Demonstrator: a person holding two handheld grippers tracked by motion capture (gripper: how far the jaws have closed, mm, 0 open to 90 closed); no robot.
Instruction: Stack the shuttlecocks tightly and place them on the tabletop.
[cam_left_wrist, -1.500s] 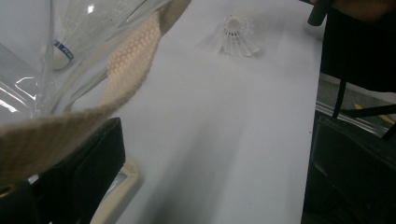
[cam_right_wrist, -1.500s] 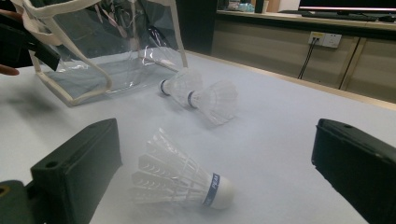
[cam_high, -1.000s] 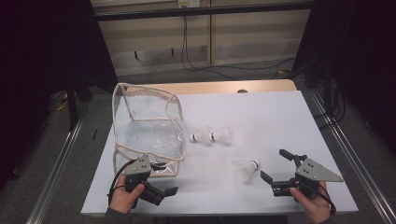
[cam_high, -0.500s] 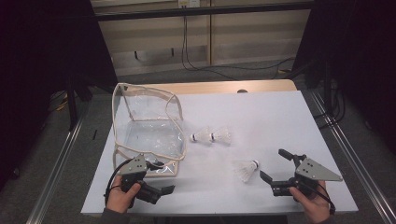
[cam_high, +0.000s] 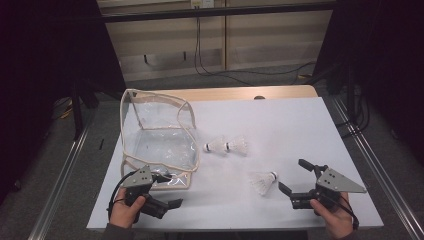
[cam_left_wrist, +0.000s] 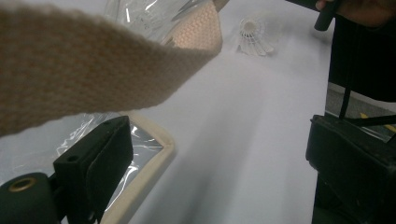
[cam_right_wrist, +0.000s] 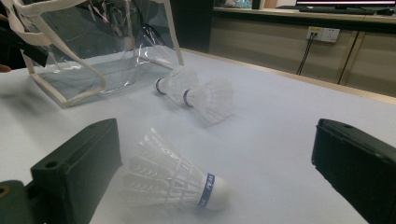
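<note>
White shuttlecock on its side, cork rightward, between spread right gripper jaws.

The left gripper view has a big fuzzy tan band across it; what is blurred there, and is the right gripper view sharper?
Left gripper view: the bag's woven strap, too close, blurs. Right gripper view: the near shuttlecock looks fairly sharp; glare streaks the clear bag.

I can read no text anywhere. The nearest shuttlecock, lying between my right tongs' jaws, has a blue band by its cork with small pale marks on it — too blurred to make out. The two farther shuttlecocks have blue bands too — nothing legible there. The bag shows no label.
</note>
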